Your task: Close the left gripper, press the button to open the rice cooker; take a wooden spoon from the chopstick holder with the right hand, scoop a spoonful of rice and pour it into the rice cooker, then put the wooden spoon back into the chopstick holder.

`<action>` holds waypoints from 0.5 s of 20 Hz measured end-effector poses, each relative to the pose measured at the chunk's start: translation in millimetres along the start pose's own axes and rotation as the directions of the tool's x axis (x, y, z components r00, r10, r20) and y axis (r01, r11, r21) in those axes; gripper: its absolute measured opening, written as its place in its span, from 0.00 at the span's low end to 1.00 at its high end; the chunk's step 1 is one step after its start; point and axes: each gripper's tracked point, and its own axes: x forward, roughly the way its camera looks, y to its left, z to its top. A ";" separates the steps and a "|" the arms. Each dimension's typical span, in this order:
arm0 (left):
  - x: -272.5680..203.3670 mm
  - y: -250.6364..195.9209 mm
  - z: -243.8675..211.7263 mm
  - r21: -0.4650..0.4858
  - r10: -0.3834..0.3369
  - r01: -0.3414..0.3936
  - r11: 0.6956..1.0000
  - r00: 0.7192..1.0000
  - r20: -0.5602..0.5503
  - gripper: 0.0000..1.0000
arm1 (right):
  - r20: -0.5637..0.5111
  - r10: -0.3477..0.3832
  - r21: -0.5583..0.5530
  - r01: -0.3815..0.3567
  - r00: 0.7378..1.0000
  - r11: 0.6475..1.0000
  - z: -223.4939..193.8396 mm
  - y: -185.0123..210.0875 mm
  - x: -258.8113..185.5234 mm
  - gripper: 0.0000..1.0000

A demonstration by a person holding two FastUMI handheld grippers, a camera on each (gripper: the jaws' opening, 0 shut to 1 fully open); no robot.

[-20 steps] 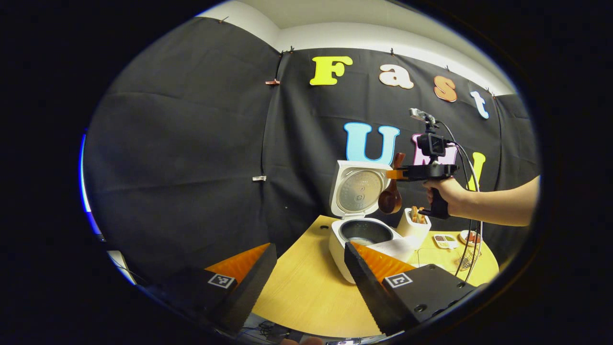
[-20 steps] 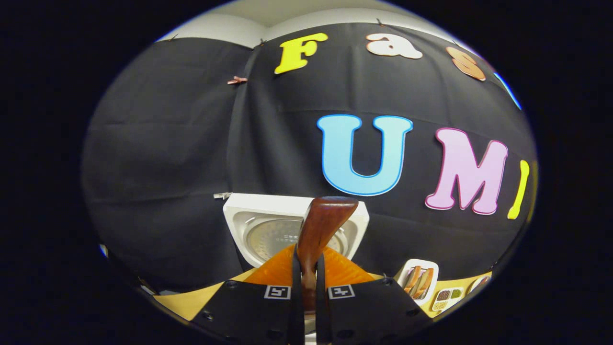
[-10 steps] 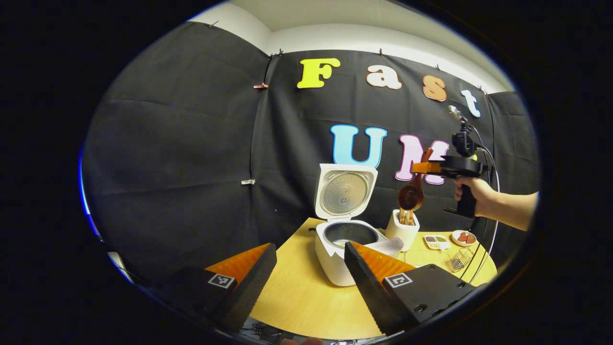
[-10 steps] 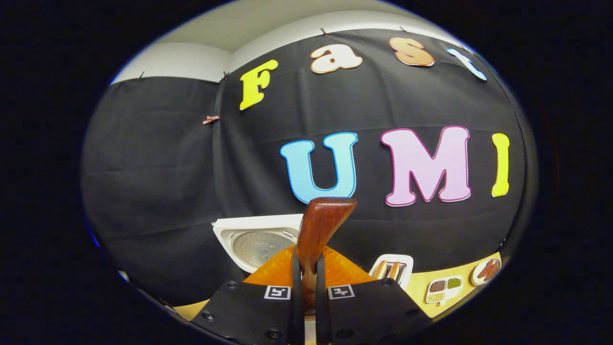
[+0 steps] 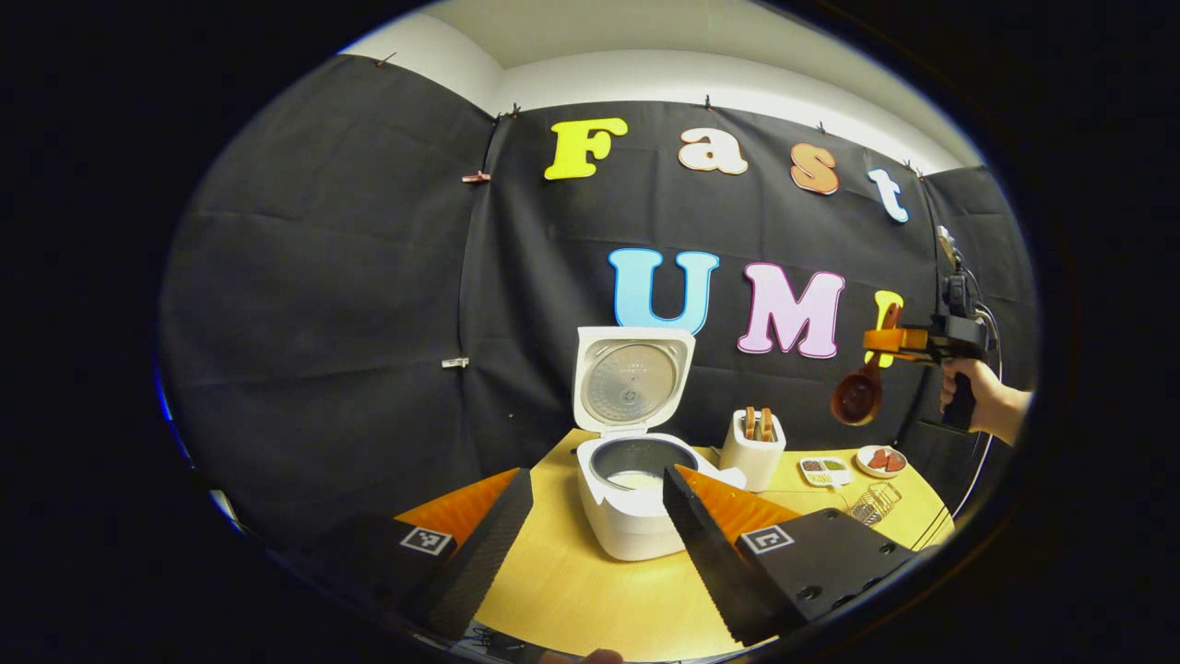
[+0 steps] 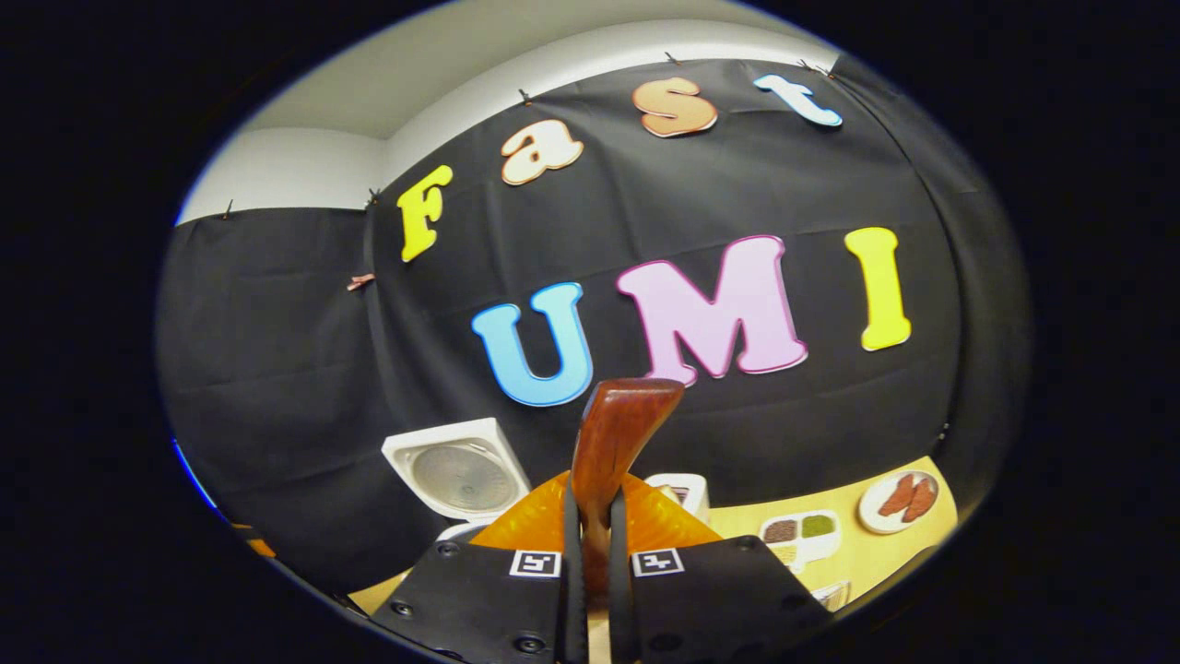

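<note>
1. Your right claw (image 6: 590, 553) is clamped on the wooden spoon (image 6: 616, 441) handle, both fingers pressing it. The handle stands upright between them, its end poking up past the fingers.
2. From the left gripper view, that spoon (image 5: 857, 395) hangs bowl-down, long axis near vertical, slightly tilted. It sits high above the desk (image 5: 590, 590), to the right of the chopstick holder (image 5: 752, 450) and well apart from it.
3. Key relation: the small dishes (image 5: 825, 470) lie below the spoon bowl, right of the holder. Which one holds the rice is too small to tell. The right hand (image 5: 977, 401) is the nearer one, so the scoop looks like a downward move.
4. The rice cooker (image 5: 631, 498) is left of the holder, lid (image 5: 631, 380) up. There is something pale in the pot, unclear what.
5. Your left claw (image 5: 595, 544) is wide apart and holds nothing, low in front of the cooker.
6. Hidden: in the right gripper view the spoon bowl is out of sight below the fingers, so you cannot tell whether it is empty or loaded. The cooker button is not made out.
</note>
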 end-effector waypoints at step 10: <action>12.1 -51.3 9.8 0.031 0.005 -0.005 1.000 1.000 0.007 0.98 | -0.135 -0.278 -0.116 0.263 0.951 0.958 -89.0 -189.4 -43.4 0.13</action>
